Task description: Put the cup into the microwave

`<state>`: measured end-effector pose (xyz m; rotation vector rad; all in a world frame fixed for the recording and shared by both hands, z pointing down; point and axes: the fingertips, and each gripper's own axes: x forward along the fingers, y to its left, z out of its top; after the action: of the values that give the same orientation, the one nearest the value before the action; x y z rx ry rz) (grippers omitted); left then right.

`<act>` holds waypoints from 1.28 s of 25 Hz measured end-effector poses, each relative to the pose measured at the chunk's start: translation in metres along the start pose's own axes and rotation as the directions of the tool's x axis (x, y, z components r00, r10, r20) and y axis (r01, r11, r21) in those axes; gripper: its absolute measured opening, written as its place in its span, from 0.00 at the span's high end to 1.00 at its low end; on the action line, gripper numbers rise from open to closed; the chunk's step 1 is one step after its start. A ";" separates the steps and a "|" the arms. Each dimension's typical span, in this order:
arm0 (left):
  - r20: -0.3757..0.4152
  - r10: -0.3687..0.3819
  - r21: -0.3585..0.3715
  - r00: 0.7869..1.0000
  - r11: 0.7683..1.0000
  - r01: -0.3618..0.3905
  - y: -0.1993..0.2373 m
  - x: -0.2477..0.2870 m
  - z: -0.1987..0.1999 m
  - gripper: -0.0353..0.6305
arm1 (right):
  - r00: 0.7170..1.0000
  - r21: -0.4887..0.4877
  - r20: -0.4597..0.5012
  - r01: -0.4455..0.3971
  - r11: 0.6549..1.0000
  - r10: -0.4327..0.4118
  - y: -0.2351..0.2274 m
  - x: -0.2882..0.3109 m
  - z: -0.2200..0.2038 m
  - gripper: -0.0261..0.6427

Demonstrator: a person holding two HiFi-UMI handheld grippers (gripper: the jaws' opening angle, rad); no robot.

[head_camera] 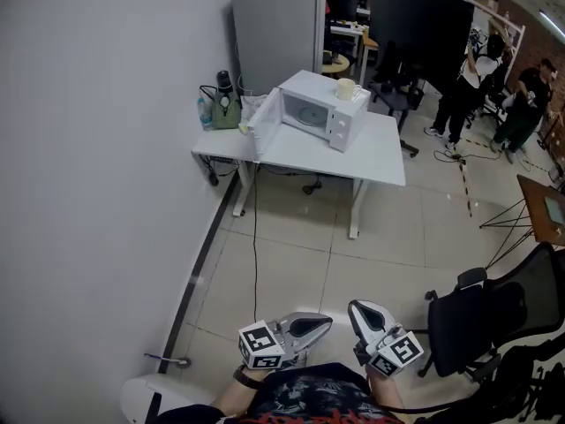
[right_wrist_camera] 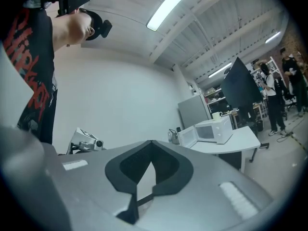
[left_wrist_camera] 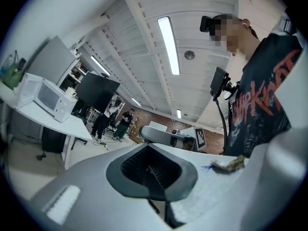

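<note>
A white microwave (head_camera: 322, 109) stands on a white table (head_camera: 371, 153) far ahead, its door (head_camera: 264, 127) swung open to the left. A pale cup (head_camera: 345, 88) sits on top of the microwave. Both grippers are low in the head view, close to the person's body and far from the table. My left gripper (head_camera: 320, 323) is shut with nothing in it, and my right gripper (head_camera: 360, 310) looks shut and empty too. The right gripper view shows its jaws (right_wrist_camera: 151, 142) pointing level toward the microwave (right_wrist_camera: 209, 129) and cup (right_wrist_camera: 217, 114). The left gripper view (left_wrist_camera: 147, 146) has the microwave (left_wrist_camera: 45, 97) at far left.
A black office chair (head_camera: 494, 316) stands close on the right. A grey cabinet (head_camera: 275, 38) is behind the table, with bottles and a green bag (head_camera: 221, 109) at the table's left end. People (head_camera: 472, 82) stand at the back right. A wall runs along the left.
</note>
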<state>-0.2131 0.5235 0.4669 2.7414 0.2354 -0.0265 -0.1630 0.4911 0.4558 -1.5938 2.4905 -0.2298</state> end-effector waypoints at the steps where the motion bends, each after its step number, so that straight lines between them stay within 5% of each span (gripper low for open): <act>1: 0.007 0.014 -0.004 1.000 1.000 -0.014 0.006 -0.003 0.001 0.95 | 1.000 0.007 -0.009 -0.009 1.000 0.009 -0.003 0.007 -0.002 0.96; 8: 0.012 0.076 -0.024 0.997 0.997 -0.076 0.077 -0.003 0.015 0.95 | 0.999 0.035 -0.012 -0.046 0.998 0.047 -0.051 0.065 -0.007 0.96; 13: 0.041 0.126 0.080 0.991 0.988 -0.128 0.144 0.037 0.060 0.95 | 0.998 -0.001 0.050 -0.043 0.999 0.043 -0.119 0.094 0.014 0.96; 18: -0.017 0.123 0.169 0.992 0.979 -0.118 0.194 0.085 0.103 0.95 | 0.994 -0.015 0.106 0.000 1.000 0.002 -0.193 0.126 0.044 0.96; 21: 0.033 0.130 0.194 0.991 0.972 -0.134 0.216 0.099 0.126 0.95 | 0.997 -0.054 0.078 0.013 0.998 -0.009 -0.214 0.139 0.060 0.96; 32: 0.028 0.245 0.054 0.969 0.968 -0.247 0.301 0.076 0.114 0.95 | 0.996 -0.072 0.066 0.062 0.995 -0.058 -0.251 0.189 0.057 0.96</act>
<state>-0.0861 0.2183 0.4712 2.8052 -0.1149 0.0050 -0.0059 0.2131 0.4442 -1.6785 2.4321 -0.0933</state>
